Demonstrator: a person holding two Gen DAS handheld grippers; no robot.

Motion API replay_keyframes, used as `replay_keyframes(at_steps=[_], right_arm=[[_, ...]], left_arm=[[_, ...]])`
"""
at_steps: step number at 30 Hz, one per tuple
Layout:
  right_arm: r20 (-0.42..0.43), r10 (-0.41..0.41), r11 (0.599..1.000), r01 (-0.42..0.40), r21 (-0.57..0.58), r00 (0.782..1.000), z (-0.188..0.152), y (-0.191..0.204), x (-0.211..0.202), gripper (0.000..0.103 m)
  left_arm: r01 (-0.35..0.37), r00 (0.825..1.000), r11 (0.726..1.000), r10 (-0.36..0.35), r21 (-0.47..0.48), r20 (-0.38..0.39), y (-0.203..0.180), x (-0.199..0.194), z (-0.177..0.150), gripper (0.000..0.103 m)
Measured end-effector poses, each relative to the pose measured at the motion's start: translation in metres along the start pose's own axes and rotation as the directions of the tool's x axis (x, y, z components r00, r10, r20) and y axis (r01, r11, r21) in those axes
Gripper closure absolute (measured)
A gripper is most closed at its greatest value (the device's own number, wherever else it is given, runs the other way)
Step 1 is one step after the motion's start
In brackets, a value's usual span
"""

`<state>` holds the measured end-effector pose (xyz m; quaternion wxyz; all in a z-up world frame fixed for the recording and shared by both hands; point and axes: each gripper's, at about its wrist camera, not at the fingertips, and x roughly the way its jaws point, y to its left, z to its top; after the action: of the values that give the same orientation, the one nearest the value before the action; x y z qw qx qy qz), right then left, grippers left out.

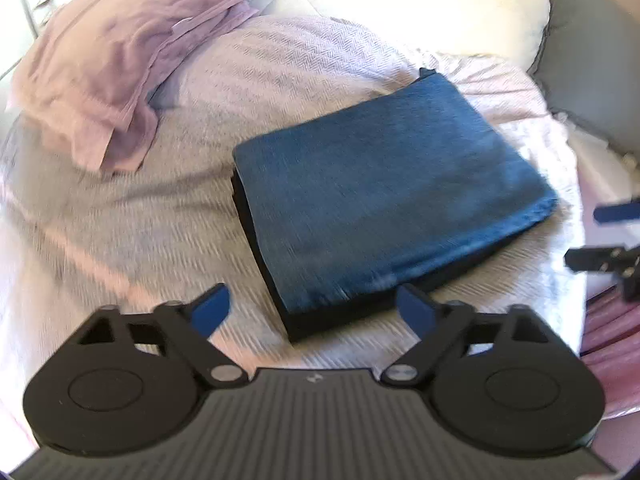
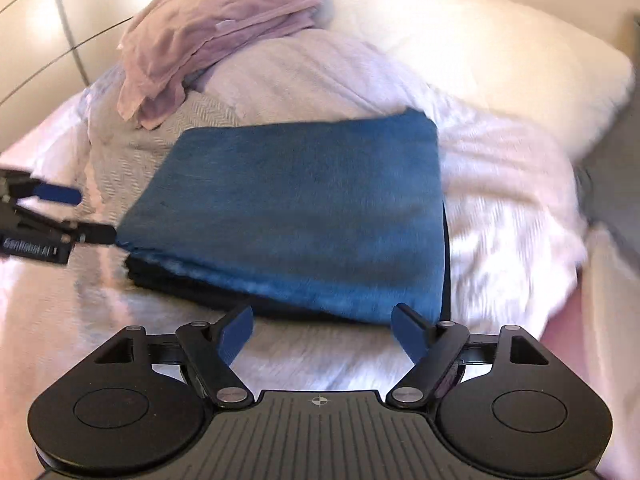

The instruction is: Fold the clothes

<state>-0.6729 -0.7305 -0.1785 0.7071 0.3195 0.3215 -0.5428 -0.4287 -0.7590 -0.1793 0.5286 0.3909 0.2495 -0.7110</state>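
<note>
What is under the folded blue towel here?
The folded blue towel lies on a pale herringbone blanket. Darker folded layers show at its near edge; whether they are its own folds is unclear. Anything beneath is covered.

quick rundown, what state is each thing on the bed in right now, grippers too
blue garment: folded into a flat rectangle, lying on the bedspread, nothing gripping it
lilac garment: unfolded, crumpled in a heap on the bedspread
bedspread: spread out, rumpled
white pillow: lying behind the blue garment
left gripper: open, holding nothing
right gripper: open, holding nothing
</note>
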Motion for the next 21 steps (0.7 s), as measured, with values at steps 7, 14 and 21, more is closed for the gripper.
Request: replay_keyframes(at_steps=[7, 14, 21], right_arm=[[0.008, -0.061, 0.990, 0.060, 0.129, 0.998, -0.043, 0.034, -0.067, 0.023], [0.070, -0.139, 0.976, 0.125, 0.176, 0.988, -0.081, 0.083, -0.157, 0.023], [0.114, -0.175, 0.966, 0.149, 0.210, 0.978, -0.097, 0.126, -0.230, 0.022]], left_arm=[[0.074, 0.993, 0.961, -0.045, -0.266, 0.111, 0.008, -0.082, -0.042, 0.003], [0.130, 0.981, 0.981, -0.106, -0.144, 0.160, 0.005, -0.176, -0.081, 0.005], [0.128, 0.978, 0.980, -0.100, -0.152, 0.181, -0.001, -0.244, -0.103, 0.005]])
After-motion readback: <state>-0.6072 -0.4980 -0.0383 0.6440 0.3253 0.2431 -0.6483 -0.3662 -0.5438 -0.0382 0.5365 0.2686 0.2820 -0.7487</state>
